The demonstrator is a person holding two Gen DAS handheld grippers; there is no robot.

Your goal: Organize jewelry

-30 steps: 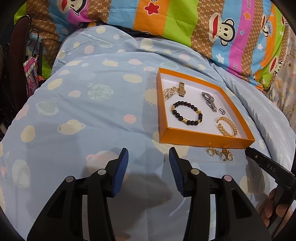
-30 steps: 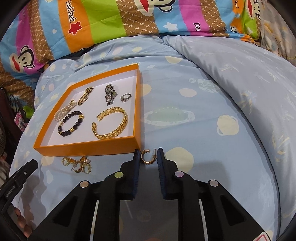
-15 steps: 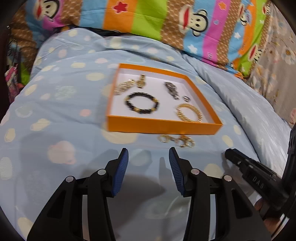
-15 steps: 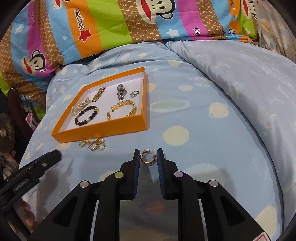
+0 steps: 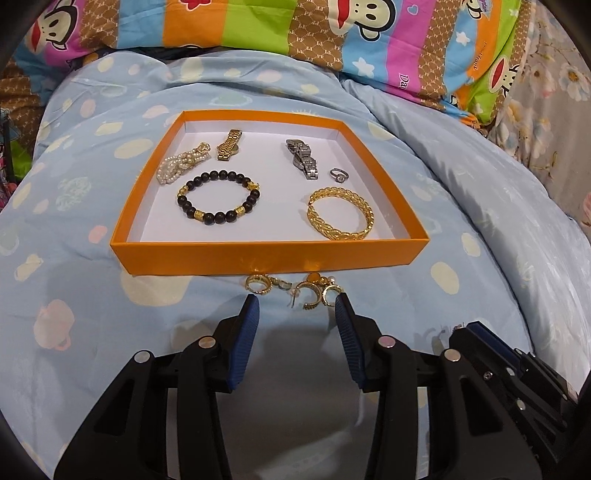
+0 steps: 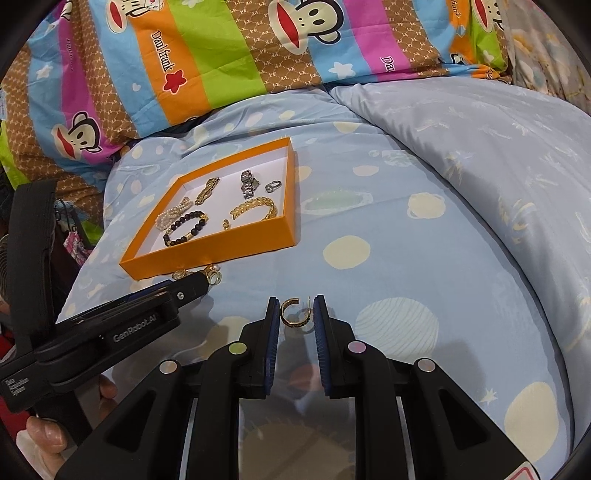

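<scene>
An orange tray [image 5: 269, 254] [image 6: 207, 254] lies on the blue duvet. It holds a black bead bracelet [image 5: 218, 197], a gold bangle [image 5: 341, 214], a pearl piece [image 5: 181, 164], a gold strap [image 5: 229, 144], a silver strap [image 5: 303, 158] and a ring [image 5: 339, 175]. Loose gold earrings [image 5: 295, 290] [image 6: 212, 275] lie just in front of the tray. My left gripper [image 5: 297, 306] is open, right at those earrings. My right gripper [image 6: 295, 310] is shut on a gold hoop earring [image 6: 293, 314], held above the duvet to the right of the tray.
A striped monkey-print pillow [image 5: 295, 33] [image 6: 221, 55] lies behind the tray. A raised fold of pale blue duvet [image 6: 480, 155] runs along the right. My left gripper's body [image 6: 110, 325] reaches in from the left in the right wrist view.
My left gripper has moved forward and right, up to the loose earrings by the tray. My right gripper has lifted back from the tray with the hoop earring still in it.
</scene>
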